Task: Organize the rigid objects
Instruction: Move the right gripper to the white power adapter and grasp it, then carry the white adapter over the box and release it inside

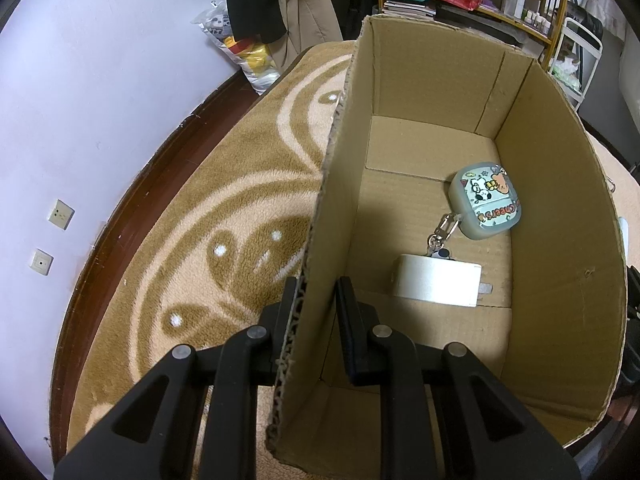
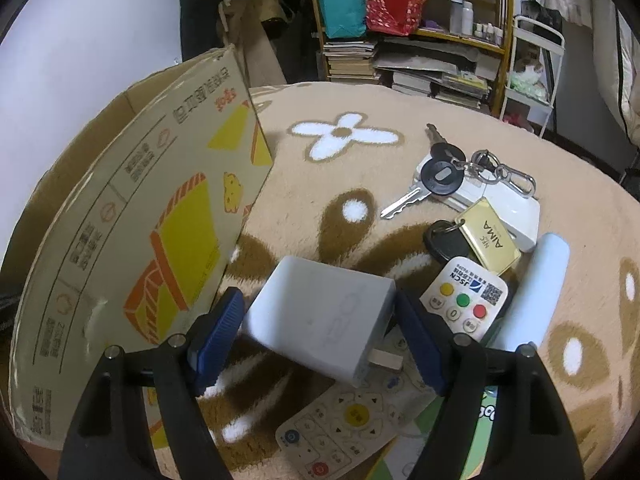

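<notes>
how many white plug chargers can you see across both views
2. One white charger lies on the floor of the cardboard box, near the earbud case. The other charger sits between the right gripper's fingers, above the blanket. More may be hidden.

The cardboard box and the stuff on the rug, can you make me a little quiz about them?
1. True or false: the left gripper has one finger on each side of the cardboard box wall.
2. What sits between the fingers of the right gripper? A) a key B) a white charger C) a remote
3. Fill in: inside the box, beside the white charger block, lies an earbud case with a ____ picture.

Key: 1 true; 2 B; 3 cartoon.
</notes>
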A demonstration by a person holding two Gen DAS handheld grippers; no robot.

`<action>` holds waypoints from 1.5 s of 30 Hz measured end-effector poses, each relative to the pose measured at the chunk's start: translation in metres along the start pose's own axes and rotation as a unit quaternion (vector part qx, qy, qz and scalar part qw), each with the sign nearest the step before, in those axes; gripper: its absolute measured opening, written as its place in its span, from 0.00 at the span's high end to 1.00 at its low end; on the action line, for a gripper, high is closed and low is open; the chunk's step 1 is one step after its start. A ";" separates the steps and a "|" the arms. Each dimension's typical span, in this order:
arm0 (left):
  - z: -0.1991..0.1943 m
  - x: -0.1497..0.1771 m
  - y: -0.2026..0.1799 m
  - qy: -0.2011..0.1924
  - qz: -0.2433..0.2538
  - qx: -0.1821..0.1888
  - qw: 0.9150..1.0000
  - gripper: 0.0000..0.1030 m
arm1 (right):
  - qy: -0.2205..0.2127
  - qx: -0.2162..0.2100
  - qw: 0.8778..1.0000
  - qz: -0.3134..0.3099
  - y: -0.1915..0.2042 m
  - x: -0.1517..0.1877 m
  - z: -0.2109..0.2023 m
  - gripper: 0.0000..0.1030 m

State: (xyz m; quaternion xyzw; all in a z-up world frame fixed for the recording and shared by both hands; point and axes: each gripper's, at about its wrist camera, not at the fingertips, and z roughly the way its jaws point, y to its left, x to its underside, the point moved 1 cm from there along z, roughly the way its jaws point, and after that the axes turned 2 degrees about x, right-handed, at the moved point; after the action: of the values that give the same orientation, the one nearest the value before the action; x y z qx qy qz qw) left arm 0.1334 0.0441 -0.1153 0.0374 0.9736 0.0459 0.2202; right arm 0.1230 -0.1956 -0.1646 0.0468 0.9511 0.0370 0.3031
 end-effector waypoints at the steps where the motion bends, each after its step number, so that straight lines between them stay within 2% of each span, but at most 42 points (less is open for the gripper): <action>1: 0.000 0.000 0.000 0.000 0.000 -0.001 1.000 0.82 | 0.001 0.002 1.000 -0.003 0.000 0.000 0.001 0.20; 11: -0.001 0.001 0.000 0.001 0.003 -0.004 1.000 0.82 | 0.008 0.014 1.000 -0.015 0.003 0.000 0.004 0.20; 19: -0.001 0.000 -0.001 0.001 0.004 -0.008 1.000 0.81 | 0.018 0.039 0.998 -0.047 0.011 0.005 0.009 0.21; 28: -0.002 0.001 -0.001 0.001 0.005 -0.011 1.000 0.81 | 0.008 0.043 0.998 -0.040 0.011 0.006 0.003 0.22; 31: -0.002 0.001 -0.001 0.001 0.005 -0.010 1.000 0.81 | 0.009 0.040 0.999 -0.019 0.008 0.004 -0.001 0.23; 45: -0.002 0.003 -0.003 0.000 0.007 -0.014 1.000 0.81 | -0.080 0.032 0.996 0.010 0.015 -0.038 -0.057 0.23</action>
State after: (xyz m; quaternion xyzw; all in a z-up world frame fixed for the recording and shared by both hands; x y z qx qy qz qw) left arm 0.1298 0.0416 -0.1144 0.0415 0.9725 0.0610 0.2207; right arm 0.1214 -0.1872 -0.0950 0.0690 0.9240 0.0054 0.3761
